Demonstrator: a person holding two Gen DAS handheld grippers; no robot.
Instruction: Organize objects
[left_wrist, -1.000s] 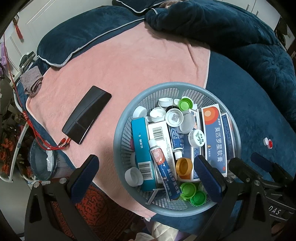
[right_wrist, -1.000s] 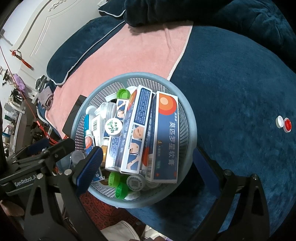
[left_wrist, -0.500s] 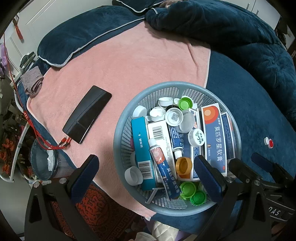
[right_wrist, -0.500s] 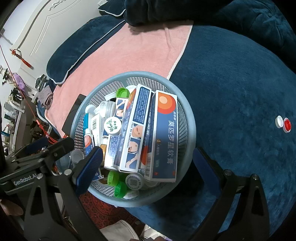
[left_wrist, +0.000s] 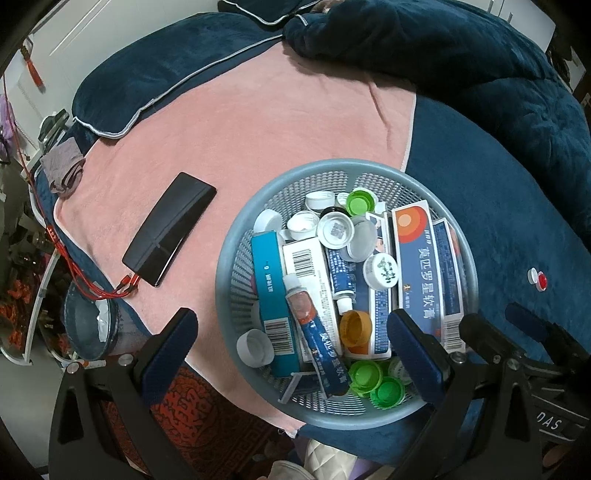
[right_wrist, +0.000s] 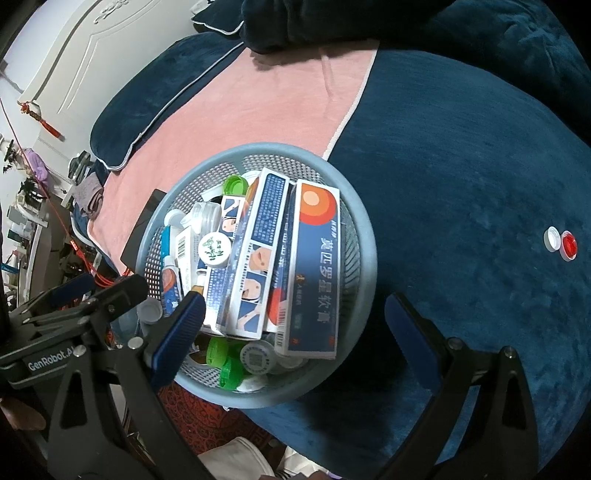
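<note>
A round grey mesh basket (left_wrist: 236, 258) sits on the bed, full of medicine boxes, ointment tubes and several bottle caps. It also shows in the right wrist view (right_wrist: 365, 236). A blue and orange ointment box (left_wrist: 424, 266) lies at its right side, and shows in the right wrist view (right_wrist: 314, 266). A white cap and a red cap (right_wrist: 561, 242) lie on the blue blanket to the right, also in the left wrist view (left_wrist: 537, 277). My left gripper (left_wrist: 291, 347) is open and empty over the basket's near side. My right gripper (right_wrist: 291, 328) is open and empty over the basket's near right rim.
A black phone (left_wrist: 170, 232) with red cables lies on the pink towel (left_wrist: 258, 122) left of the basket. Dark blue pillows (left_wrist: 155, 74) and a heaped blanket (left_wrist: 461, 48) lie at the back. The bed edge is just below the basket, with a small bin (left_wrist: 88, 325) beside it.
Both grippers have shifted slightly; the basket sits a little higher in the right wrist view. Nothing was taken hold of or let go.
</note>
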